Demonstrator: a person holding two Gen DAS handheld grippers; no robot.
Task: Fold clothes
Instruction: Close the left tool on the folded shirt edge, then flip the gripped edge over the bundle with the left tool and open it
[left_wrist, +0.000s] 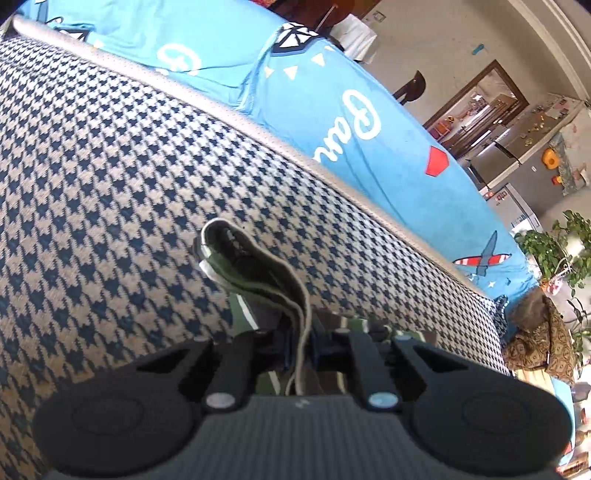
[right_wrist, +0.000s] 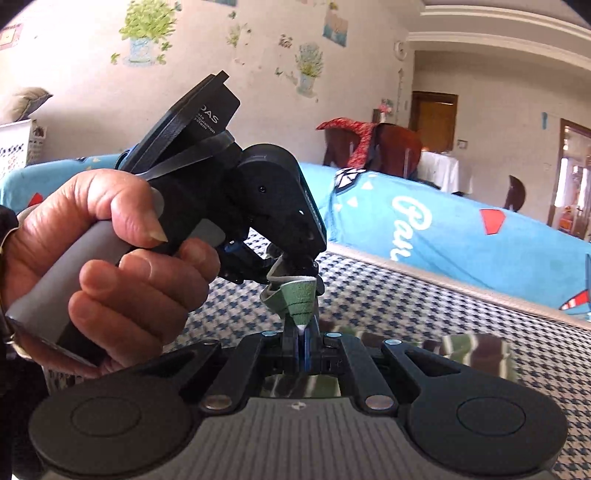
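Right hand-held gripper (right_wrist: 301, 345) is clamped on the garment (right_wrist: 301, 295), a green edge pinched between its fingers. Left hand-held gripper (left_wrist: 301, 345) is likewise closed on the same cloth, held above the houndstooth cover (left_wrist: 110, 184). Beyond, a blue blanket (left_wrist: 332, 110) is seen.

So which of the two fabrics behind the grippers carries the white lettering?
The blue blanket, draped at the back, with white script and red shapes. The houndstooth cover in front of it is only a navy-and-white check, with no lettering.
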